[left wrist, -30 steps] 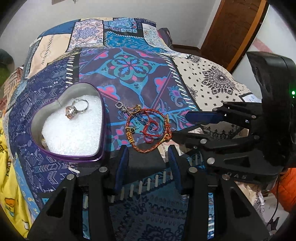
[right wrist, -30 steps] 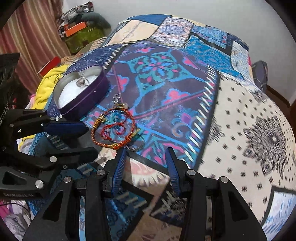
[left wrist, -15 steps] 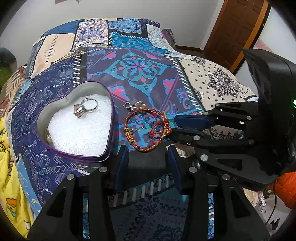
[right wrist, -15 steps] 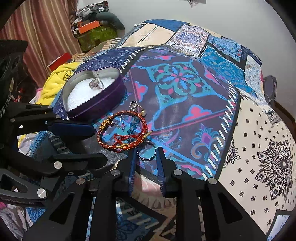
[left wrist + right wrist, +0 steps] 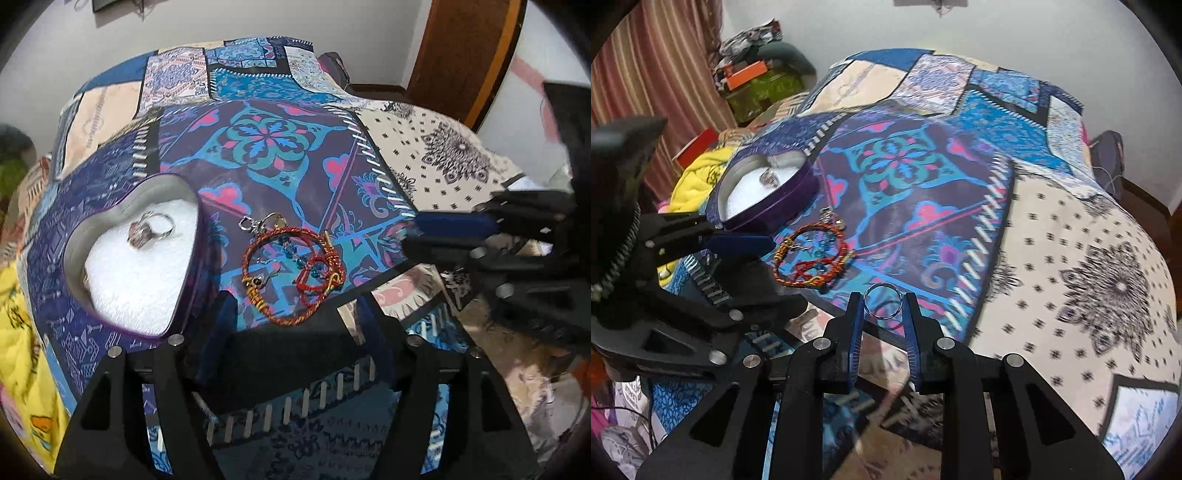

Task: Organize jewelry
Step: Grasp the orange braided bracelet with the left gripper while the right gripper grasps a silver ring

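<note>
Right wrist view: right gripper [image 5: 881, 300] just closed in and now pinches the silver ring [image 5: 882, 300] at lower centre, so next it goes to the heart tin [image 5: 798, 192]; left gripper [image 5: 295, 306] stays spread.

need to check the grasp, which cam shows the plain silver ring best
Right wrist view: the silver ring stands centred between the right gripper fingers, which bracket it closely. In the left wrist view I cannot find that ring.

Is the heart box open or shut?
Open. The heart box has no lid on, so its white padding and a ring inside show.
</note>
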